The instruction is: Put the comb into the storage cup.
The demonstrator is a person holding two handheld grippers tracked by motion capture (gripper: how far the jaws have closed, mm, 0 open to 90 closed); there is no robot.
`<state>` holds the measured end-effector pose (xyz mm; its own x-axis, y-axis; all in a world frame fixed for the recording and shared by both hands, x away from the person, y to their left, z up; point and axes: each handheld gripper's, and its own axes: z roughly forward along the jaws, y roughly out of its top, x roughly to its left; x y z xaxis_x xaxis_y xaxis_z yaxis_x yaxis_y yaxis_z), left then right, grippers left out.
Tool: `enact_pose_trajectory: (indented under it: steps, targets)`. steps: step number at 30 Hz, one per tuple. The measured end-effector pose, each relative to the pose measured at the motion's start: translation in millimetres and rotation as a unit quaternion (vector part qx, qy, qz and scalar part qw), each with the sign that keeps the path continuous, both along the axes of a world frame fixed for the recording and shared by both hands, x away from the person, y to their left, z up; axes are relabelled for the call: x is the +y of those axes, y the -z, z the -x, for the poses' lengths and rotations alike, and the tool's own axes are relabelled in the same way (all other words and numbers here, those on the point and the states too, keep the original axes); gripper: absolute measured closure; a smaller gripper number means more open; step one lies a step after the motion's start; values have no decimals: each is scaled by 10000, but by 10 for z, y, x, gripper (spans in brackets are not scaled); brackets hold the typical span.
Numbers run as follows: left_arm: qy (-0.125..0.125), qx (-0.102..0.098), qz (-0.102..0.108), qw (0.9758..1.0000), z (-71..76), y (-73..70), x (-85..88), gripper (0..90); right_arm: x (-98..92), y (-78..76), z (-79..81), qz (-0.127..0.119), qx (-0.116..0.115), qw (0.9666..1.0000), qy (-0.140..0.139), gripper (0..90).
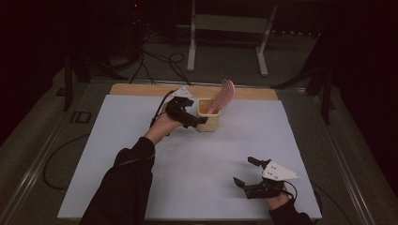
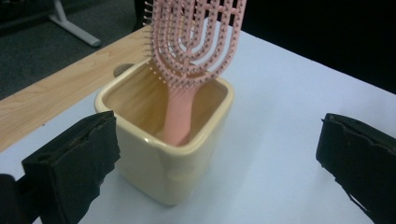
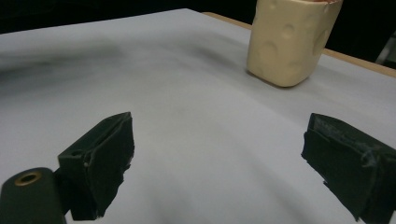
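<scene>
High view, far side of the sheet: your left gripper (image 1: 196, 118) sits right at the near-left wall of the cream, square-sided ceramic cup (image 1: 208, 115), jaws pointing at it.
High view, brush: the pink plastic vented hairbrush (image 1: 222, 96) stands handle-down in the cup, its head leaning up and away to the right.
High view, near right corner: your right gripper (image 1: 246, 171) rests low over the white table sheet (image 1: 197, 168), jaws spread wide, well apart from the cup.
High view, edge: a bare strip of light wooden tabletop (image 1: 141, 89) shows beyond the sheet.
Left gripper view, between the jaws: the cup (image 2: 168, 154) stands just ahead of your jaws and nearer the left one, which overlaps the cup's wall; I cannot tell if it touches.
Left gripper view, jaws: wide apart, clamped on nothing.
Left gripper view, brush: the handle (image 2: 180, 119) drops inside the cup, bristled head above the rim.
Right gripper view, jaws: spread wide, bare sheet between them.
Right gripper view, beyond the right jaw: the cup (image 3: 292, 42), dimpled wall facing you, stands far ahead.
</scene>
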<state>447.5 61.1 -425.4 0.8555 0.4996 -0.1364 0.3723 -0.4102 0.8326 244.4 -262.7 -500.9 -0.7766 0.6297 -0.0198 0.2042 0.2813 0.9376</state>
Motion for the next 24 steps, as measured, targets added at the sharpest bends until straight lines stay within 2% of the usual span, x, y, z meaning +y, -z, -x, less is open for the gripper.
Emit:
enact_pose_trajectory:
  steps: [5,8,14,24]
  targets:
    - [69,-28,-113,9999,78,-8,67,0,13,3,3,33,15,10000,0,87]
    - [101,10,-65,9999,118,-24,123,0,16,3,5,29,20,10000,-1,87]
    - [179,-20,-110,9998,217,-42,226,0,19,4,2,44,10,10000,-8,87]
    - [193,-54,-152,9997,382,-1,411,0,27,2,3,37,10,10000,-8,87]
